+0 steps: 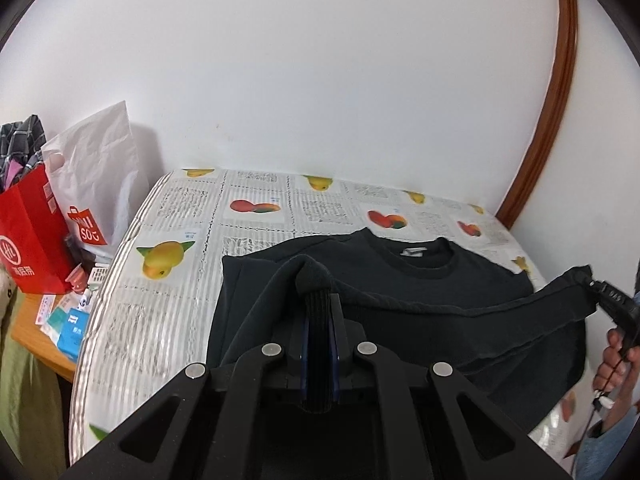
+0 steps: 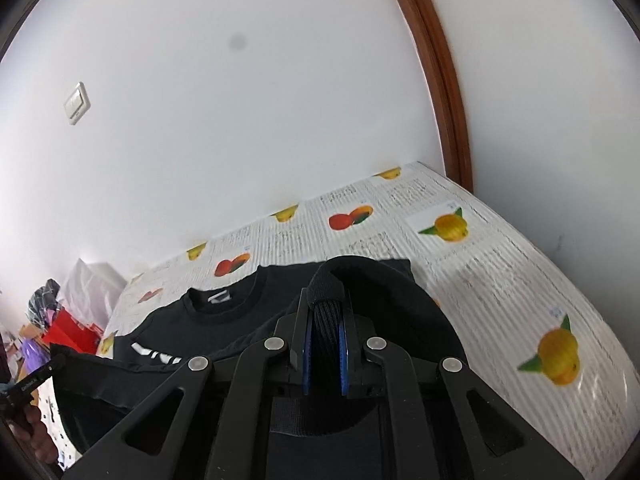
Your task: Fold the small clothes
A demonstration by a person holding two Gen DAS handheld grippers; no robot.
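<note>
Black T-shirt [image 1: 420, 280], hem lifted

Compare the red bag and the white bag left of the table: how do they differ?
The red bag is bright red with white print; the white bag is pale with a red logo. The red bag has checked cloth sticking out of its top; nothing shows above the white bag's top. The red bag stands in front, the white bag behind, against the wall. Both stand upright.

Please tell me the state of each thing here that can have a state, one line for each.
Black T-shirt: collar end flat on the table, hem lifted by both grippers, partly folded.
Left hand-held gripper: shut on the hem.
Right hand-held gripper: shut on the hem.
Red bag: upright, stuffed with clothes.
White bag: upright.
</note>
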